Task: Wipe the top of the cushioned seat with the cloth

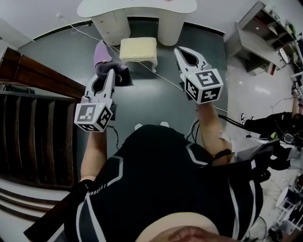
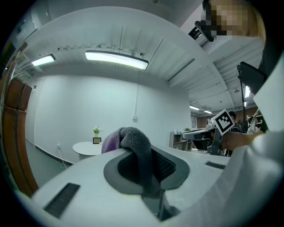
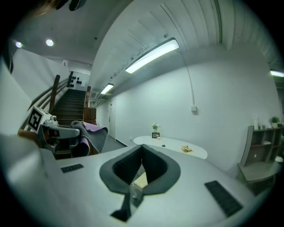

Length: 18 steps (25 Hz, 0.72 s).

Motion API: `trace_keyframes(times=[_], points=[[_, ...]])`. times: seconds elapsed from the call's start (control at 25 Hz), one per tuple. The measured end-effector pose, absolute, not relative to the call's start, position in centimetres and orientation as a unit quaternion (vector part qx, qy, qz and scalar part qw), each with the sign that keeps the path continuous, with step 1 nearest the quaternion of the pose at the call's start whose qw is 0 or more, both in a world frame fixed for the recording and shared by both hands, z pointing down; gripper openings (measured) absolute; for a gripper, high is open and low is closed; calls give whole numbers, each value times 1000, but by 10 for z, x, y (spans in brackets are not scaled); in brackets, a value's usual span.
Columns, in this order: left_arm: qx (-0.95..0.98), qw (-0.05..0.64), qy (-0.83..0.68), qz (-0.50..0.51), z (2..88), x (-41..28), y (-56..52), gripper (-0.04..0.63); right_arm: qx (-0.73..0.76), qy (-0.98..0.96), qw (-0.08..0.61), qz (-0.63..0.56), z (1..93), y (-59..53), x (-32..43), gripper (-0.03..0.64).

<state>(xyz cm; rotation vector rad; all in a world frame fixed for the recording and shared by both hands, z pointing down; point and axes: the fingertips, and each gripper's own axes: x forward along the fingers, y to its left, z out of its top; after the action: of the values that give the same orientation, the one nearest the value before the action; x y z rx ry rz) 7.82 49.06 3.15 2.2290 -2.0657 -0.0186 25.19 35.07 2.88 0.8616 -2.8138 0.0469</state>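
Cloth, grey and purple, sits clamped in the jaws of the left gripper, near the cushioned seat on the floor; the right gripper has its jaws together, empty.

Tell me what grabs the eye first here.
The grey-and-purple cloth stands out first, bunched in the left tongs in front of the person. Just beyond it, on the dark floor, is the cream cushioned seat, its top bare, next to a white table. The right tongs are shut and hold nothing.
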Motion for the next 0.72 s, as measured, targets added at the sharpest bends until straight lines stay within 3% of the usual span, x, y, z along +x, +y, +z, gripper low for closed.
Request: trace_keyframes(times=[0.72], points=[[743, 50, -667, -8, 37, 44, 502, 40, 280, -957, 78, 5, 18, 364, 217, 5]])
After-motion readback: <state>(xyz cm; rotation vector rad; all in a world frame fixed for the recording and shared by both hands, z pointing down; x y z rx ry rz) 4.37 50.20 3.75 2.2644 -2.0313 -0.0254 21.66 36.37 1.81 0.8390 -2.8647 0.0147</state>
